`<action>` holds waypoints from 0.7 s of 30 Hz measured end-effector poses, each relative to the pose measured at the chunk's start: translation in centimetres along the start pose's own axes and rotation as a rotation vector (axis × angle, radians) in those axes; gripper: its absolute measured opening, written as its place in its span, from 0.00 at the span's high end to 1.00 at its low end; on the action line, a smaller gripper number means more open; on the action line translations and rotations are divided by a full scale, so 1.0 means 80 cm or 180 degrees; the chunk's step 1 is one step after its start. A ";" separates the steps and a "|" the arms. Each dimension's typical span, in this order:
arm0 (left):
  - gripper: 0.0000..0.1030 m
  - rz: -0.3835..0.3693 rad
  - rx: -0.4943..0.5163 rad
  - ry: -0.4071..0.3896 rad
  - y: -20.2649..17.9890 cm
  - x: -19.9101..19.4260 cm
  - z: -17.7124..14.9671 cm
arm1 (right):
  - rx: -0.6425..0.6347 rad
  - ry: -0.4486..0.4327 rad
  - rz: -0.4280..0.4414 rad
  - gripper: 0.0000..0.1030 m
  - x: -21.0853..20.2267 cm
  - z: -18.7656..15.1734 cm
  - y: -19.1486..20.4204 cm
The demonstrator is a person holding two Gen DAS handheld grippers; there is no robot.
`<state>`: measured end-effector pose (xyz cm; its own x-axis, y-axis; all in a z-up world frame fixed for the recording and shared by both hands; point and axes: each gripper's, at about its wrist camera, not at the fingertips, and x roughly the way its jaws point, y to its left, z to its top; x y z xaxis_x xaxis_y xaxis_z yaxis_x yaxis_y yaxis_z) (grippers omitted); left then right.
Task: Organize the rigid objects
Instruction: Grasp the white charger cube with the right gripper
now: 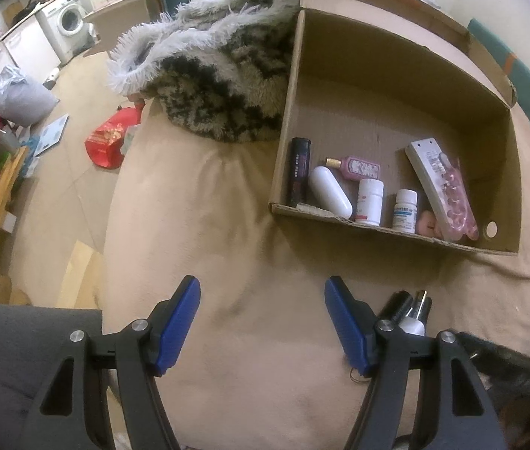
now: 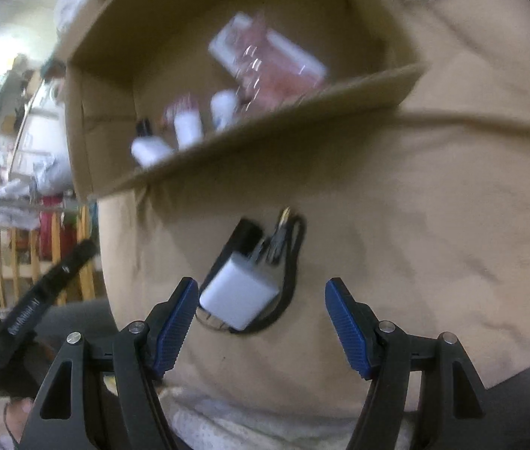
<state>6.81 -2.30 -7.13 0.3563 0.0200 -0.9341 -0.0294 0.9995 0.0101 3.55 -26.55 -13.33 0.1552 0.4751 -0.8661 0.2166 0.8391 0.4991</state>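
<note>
**Two open grippers over a beige cushion, cardboard box of small items ahead**

Left wrist view, from left to right: a cluttered room floor falls away at the far left, with a washing machine in the background and a red bag lying on the floor. A shaggy grey and dark patterned blanket is heaped on the beige cushion, touching the left wall of an open cardboard box. Inside the box, along its near wall, lie a black tube, a white capsule-shaped case, a small pink perfume bottle, two upright white pill bottles side by side, and a pink and white blister pack leaning at the right. The left gripper hangs above bare cushion in front of the box, its blue-padded jaws spread wide with nothing between them. Just beside its right finger lies a small cluster of dark and white objects, partly hidden.

Right wrist view, blurred in its upper half: wooden rails at the far left, then the same box tilted across the top. Below it, on the cushion, a white charger block rests on a coiled black cable, with a black item just behind it. The right gripper has its jaws wide apart; the charger lies just beside the left finger, and whether they touch cannot be told.
</note>
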 end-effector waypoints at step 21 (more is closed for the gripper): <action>0.36 -0.0064 -0.0091 0.0099 0.006 0.004 -0.002 | -0.1519 0.0078 -0.0673 0.57 0.045 -0.028 0.104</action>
<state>6.75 -1.80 -7.52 0.3280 -0.0014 -0.9447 -0.0494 0.9986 -0.0187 3.72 -17.29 -12.35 0.1317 0.2834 -0.9499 -0.2235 0.9421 0.2501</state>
